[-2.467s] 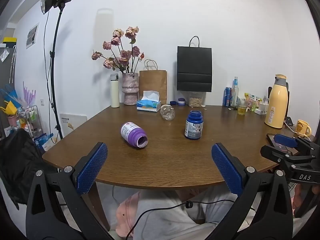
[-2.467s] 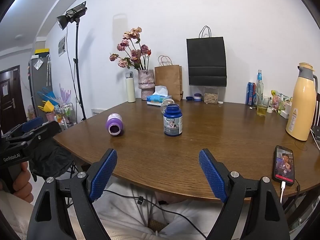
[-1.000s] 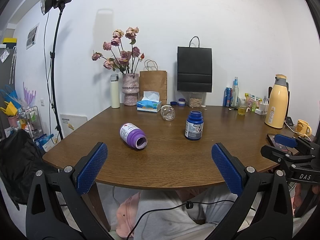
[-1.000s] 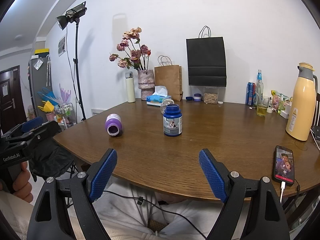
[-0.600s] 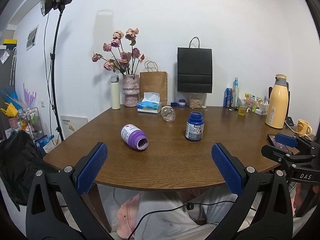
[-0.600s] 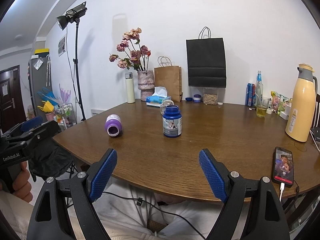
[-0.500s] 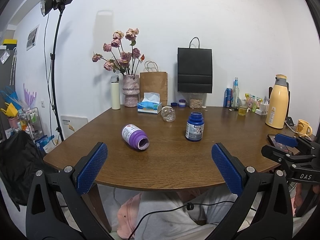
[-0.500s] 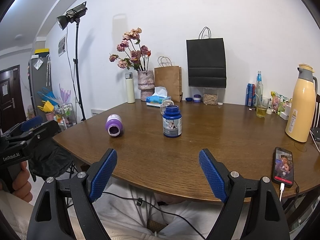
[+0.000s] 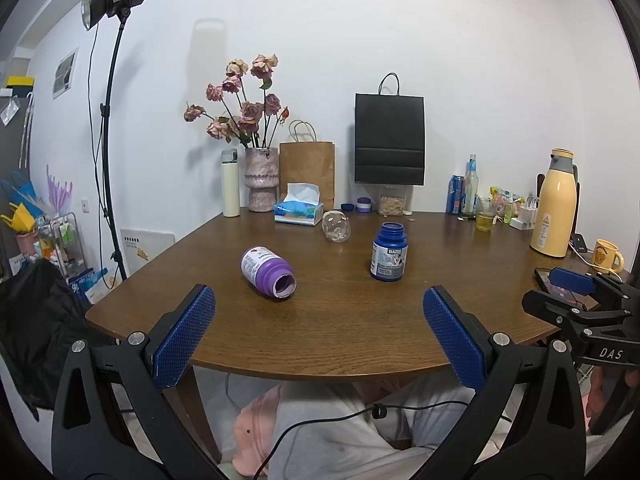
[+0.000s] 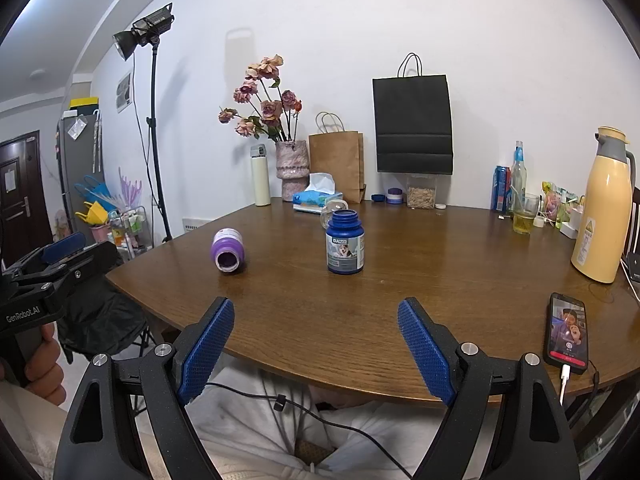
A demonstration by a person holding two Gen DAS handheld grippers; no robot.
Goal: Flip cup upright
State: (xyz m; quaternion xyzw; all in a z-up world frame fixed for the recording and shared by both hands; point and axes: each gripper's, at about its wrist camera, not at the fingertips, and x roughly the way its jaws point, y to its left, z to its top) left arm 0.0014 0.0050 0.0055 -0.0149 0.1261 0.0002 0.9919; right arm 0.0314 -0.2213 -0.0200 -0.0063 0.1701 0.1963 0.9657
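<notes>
A clear glass cup (image 9: 337, 227) lies on its side near the back middle of the round wooden table (image 9: 360, 320). In the right wrist view the cup (image 10: 332, 207) is partly hidden behind a blue bottle (image 10: 344, 241). My left gripper (image 9: 318, 332) is open and empty, held off the table's near edge, well short of the cup. My right gripper (image 10: 316, 346) is open and empty, also off the near edge. The right gripper shows in the left wrist view (image 9: 576, 296), and the left gripper shows in the right wrist view (image 10: 60, 260).
A purple bottle (image 9: 267, 267) lies on its side left of centre. The blue bottle (image 9: 389, 251) stands upright. A tissue box (image 9: 298, 210), vase (image 9: 261, 178), paper bags (image 9: 307, 174), a yellow thermos (image 9: 554, 208) and a phone (image 10: 568, 332) stand around the table's rim.
Both views have shifted only slightly. The grippers stay open and nothing on the table has moved.
</notes>
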